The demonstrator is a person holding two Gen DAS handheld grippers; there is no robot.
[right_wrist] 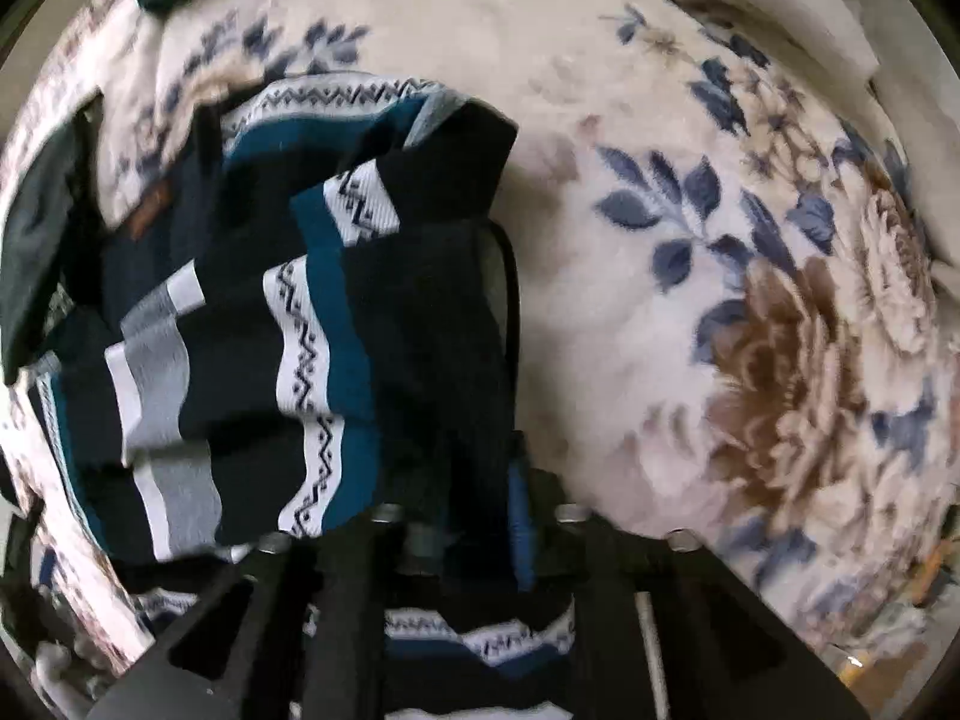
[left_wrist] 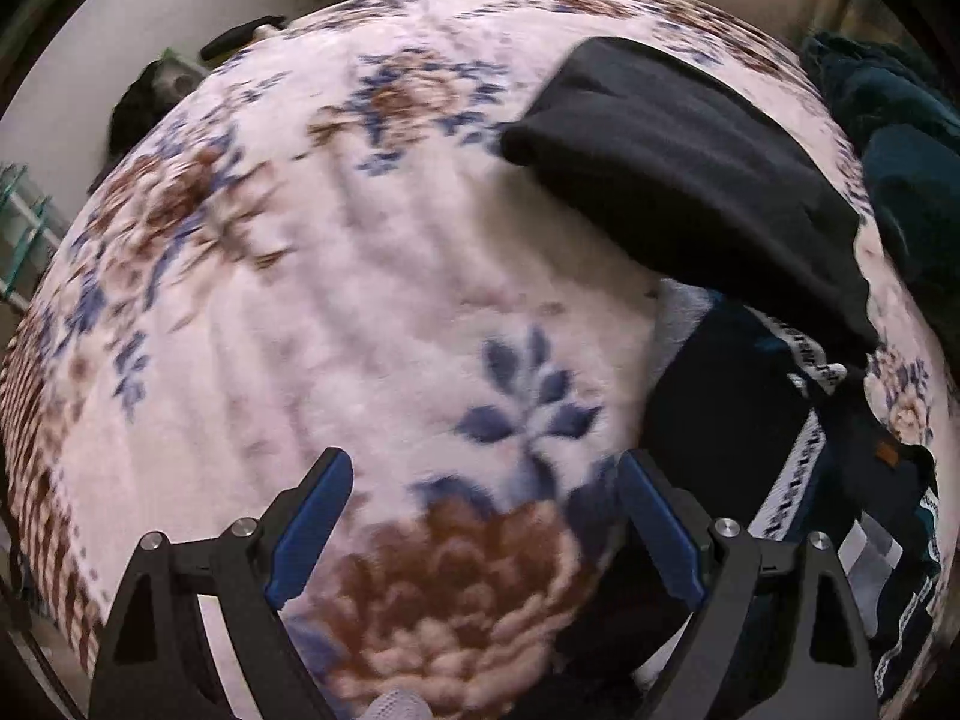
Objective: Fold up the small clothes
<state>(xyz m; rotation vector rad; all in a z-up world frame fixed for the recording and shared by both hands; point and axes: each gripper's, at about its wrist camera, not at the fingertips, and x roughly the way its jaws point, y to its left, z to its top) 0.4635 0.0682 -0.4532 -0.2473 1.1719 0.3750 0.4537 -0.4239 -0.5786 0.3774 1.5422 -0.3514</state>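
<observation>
Right gripper [right_wrist: 480, 510] is clamped on the striped patterned garment [right_wrist: 300, 330], which drapes over the floral blanket [right_wrist: 690, 330]. Left gripper [left_wrist: 486, 516] hangs spread wide above that blanket, a folded black garment [left_wrist: 678, 168] lying beyond it, dark teal clothes [left_wrist: 900, 138] piled alongside.

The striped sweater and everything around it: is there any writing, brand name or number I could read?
None can be read.
Small brown tag on the navy, teal and white patterned knit sweater: too blurred to read.
White bands: zigzag pattern, not letters.
Folded black cloth and floral fleece blanket: no text.
</observation>
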